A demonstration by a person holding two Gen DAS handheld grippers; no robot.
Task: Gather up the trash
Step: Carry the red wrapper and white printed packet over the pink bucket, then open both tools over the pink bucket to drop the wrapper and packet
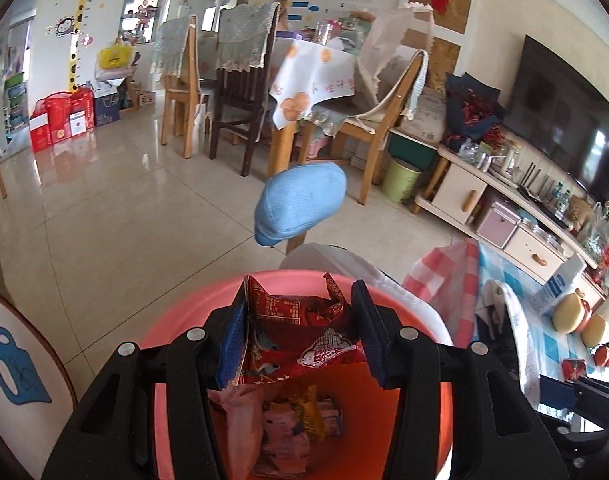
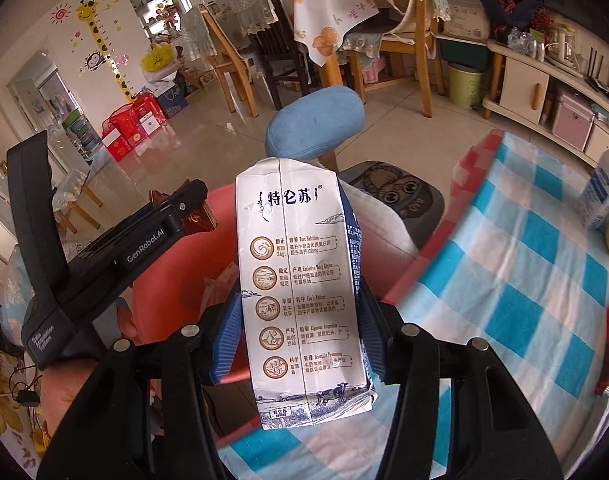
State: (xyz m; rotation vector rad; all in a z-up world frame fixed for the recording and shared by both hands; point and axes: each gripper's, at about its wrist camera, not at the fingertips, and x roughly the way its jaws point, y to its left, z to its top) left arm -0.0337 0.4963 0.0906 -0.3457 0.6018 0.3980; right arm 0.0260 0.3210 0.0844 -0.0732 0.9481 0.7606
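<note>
Left gripper (image 1: pixel 300 332) fingers pinch a red wrapper (image 1: pixel 300 336) over the pink bin (image 1: pixel 176 320); right gripper (image 2: pixel 300 336) fingers clamp a milk carton (image 2: pixel 300 280) at frame centre

Place: a lived-in family home, dining and living room in one | Proof: wooden dining chairs (image 1: pixel 184 92) round a cloth-covered dining table (image 1: pixel 304 80) | yellow giraffe height-chart sticker (image 1: pixel 82 20) on the white wall | big dark flat television (image 1: pixel 564 120) over a cream drawer cabinet (image 1: pixel 464 196) | glossy beige floor tiles (image 1: pixel 124 200) | red gift boxes (image 1: pixel 60 120) by the wall.
</note>
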